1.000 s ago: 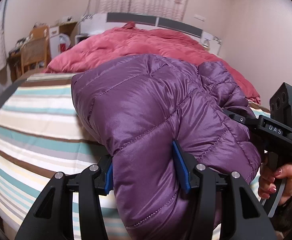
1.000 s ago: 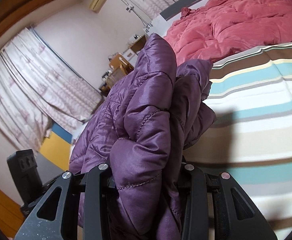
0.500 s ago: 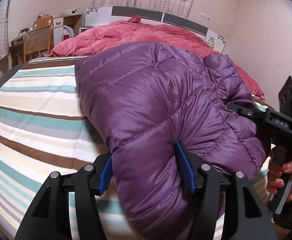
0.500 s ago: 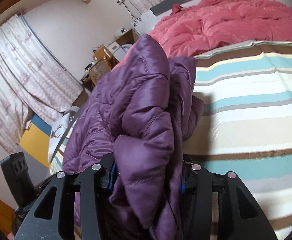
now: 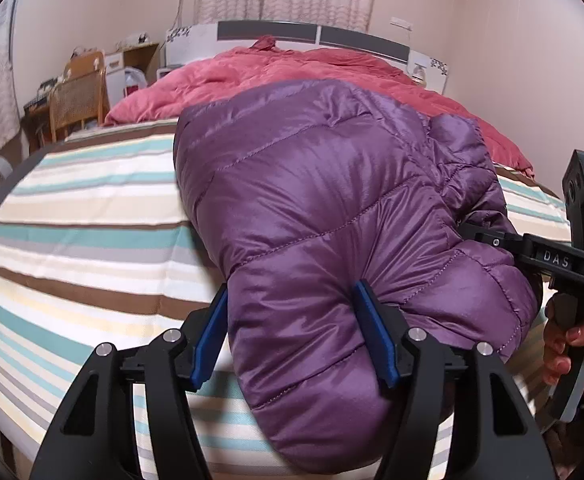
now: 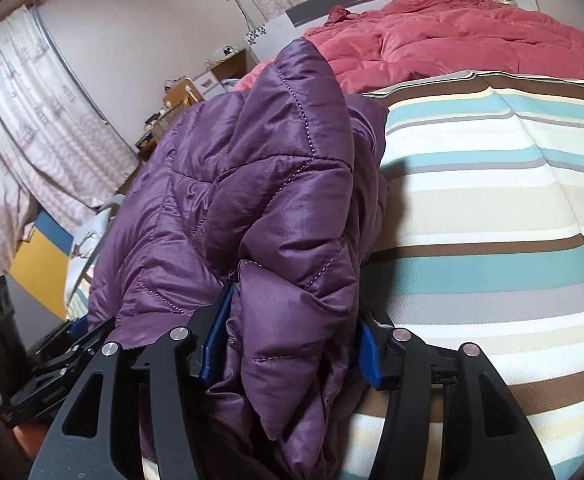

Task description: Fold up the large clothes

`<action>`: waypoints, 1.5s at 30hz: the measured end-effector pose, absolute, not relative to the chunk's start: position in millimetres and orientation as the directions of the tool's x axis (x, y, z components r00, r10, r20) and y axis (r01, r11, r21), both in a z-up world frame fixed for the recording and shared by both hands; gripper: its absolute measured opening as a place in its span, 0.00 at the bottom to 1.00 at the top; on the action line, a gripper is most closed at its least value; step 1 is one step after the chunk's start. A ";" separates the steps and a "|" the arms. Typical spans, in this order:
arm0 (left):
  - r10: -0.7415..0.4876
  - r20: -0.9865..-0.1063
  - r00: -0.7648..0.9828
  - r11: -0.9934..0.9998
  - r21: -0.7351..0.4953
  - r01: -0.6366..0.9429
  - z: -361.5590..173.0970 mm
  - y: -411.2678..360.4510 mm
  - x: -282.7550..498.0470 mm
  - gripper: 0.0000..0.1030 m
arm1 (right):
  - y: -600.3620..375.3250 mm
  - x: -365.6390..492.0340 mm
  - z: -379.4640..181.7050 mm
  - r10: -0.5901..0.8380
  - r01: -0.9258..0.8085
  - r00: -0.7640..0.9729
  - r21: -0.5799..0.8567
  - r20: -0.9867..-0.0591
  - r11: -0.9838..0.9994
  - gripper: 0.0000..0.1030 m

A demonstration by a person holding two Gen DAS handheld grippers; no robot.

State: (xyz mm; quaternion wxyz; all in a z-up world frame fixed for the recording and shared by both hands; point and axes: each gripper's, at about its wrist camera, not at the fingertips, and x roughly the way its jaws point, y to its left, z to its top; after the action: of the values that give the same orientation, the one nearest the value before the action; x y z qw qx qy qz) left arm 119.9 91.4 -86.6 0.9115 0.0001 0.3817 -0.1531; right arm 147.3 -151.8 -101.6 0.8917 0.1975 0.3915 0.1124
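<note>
A puffy purple quilted jacket [image 5: 316,200] lies bunched on the striped bedsheet [image 5: 84,208]. My left gripper [image 5: 292,320] is shut on its near edge, blue pads pressing the padding from both sides. My right gripper [image 6: 288,332] is shut on another thick fold of the same jacket [image 6: 252,184], which stands up in front of the lens. The right gripper also shows at the right edge of the left wrist view [image 5: 492,236], held by a hand. The left gripper's body shows at the lower left of the right wrist view [image 6: 52,356].
A crumpled pink duvet [image 5: 292,68] covers the far half of the bed, against a white and grey headboard [image 5: 308,34]. A wicker chair [image 5: 78,102] and cluttered shelves stand left of the bed. Curtains [image 6: 20,128] hang on the left wall. Bare striped sheet [image 6: 492,200] lies right of the jacket.
Both grippers have carried the jacket forward and lower over the bed. More of the jacket now rests on the sheet. Both grips are unchanged.
</note>
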 end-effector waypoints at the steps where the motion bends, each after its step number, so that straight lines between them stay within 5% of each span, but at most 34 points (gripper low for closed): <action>1: -0.280 -0.702 0.655 0.955 -0.130 0.268 -84.4 92.7 121.3 0.61 | -150.1 146.7 -99.6 0.348 -0.042 0.667 0.433 -0.659 0.900 0.51; 4: -0.244 -0.707 0.664 0.965 -0.109 0.238 -75.5 91.6 114.4 0.68 | -148.3 141.7 -88.4 0.312 -0.009 0.672 0.414 -0.672 0.910 0.58; 7: -0.193 -0.700 0.688 0.975 -0.058 0.215 -66.2 87.7 103.5 0.88 | -147.9 128.0 -74.4 0.277 0.010 0.702 0.399 -0.656 0.917 0.69; 11: -0.192 -0.693 0.695 0.975 -0.056 0.214 -59.9 84.9 83.4 0.96 | -140.0 104.0 -57.9 0.249 -0.016 0.732 0.349 -0.635 0.937 0.75; 19: -0.179 -0.701 0.690 0.980 -0.064 0.189 -54.5 78.9 53.7 0.98 | -124.9 65.0 -42.9 0.217 -0.063 0.754 0.260 -0.620 0.964 0.75; 28: -0.071 -0.672 0.738 0.996 -0.001 0.095 -37.8 84.2 19.2 0.98 | -115.4 24.1 -24.8 0.182 -0.091 0.795 0.184 -0.579 0.979 0.94; 38: 0.038 -0.590 0.806 0.998 0.062 -0.002 -21.0 87.7 -16.6 0.98 | -101.8 -2.1 -19.4 0.113 -0.084 0.830 0.079 -0.547 0.993 0.97; 45: 0.001 -0.605 0.796 1.000 0.021 0.015 -22.4 87.7 -17.9 0.98 | -105.0 -7.4 -15.9 0.094 -0.067 0.839 0.069 -0.536 0.995 0.97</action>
State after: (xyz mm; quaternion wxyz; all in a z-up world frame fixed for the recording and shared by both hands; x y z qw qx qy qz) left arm -17.9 87.7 -22.4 0.9476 0.0124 0.3191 -0.0036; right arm -7.4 -105.0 -15.9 0.9587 0.0235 0.2805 0.0420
